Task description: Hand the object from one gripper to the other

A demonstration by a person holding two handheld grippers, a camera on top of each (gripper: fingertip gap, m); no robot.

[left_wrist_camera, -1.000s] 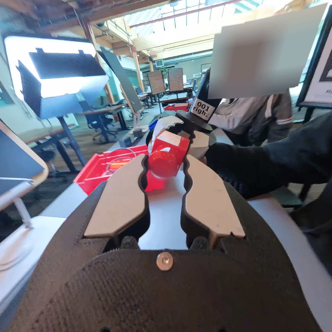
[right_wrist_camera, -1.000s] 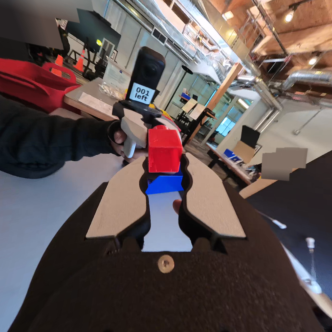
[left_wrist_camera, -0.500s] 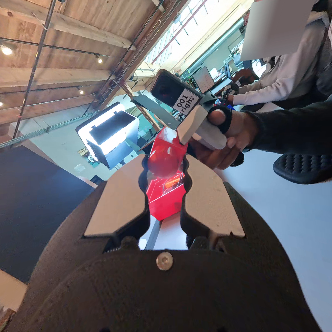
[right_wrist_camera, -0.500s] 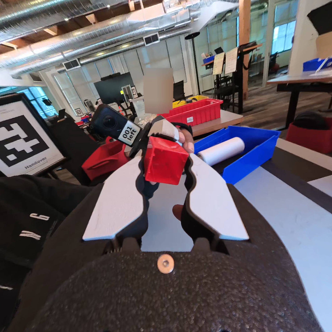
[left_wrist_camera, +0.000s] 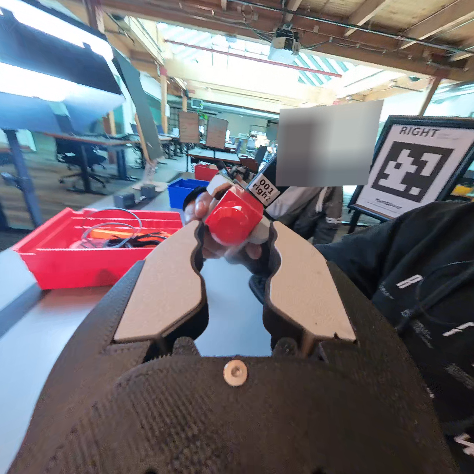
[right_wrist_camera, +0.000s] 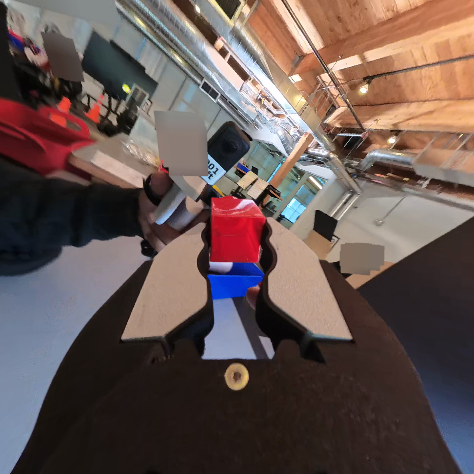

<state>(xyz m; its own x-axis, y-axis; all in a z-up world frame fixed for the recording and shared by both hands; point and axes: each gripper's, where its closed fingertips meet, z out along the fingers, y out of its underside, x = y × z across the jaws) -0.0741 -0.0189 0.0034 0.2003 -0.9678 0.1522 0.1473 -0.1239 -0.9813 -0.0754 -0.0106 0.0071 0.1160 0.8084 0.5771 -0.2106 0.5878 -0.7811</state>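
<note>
only left view shows red block's [left_wrist_camera: 234, 222] knob; right gripper [right_wrist_camera: 236, 237] clamps it; left gripper [left_wrist_camera: 234, 232] apart.

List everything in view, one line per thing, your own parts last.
block: one, red, in the air between the two grippers
bin: one, red, on the table at left
cables: a tangle, grey, black and orange, inside the red bin
blue bin: one, blue, farther back on the table
table: one, grey, below the grippers
sign: one, black frame, black-and-white marker, standing at right
light panel: one, white, upper left
cones: two, orange, far back
left gripper: one, black with grey fingers, open around the block
right gripper: one, black and grey, shut on the block
hands: two, in black sleeves
</note>
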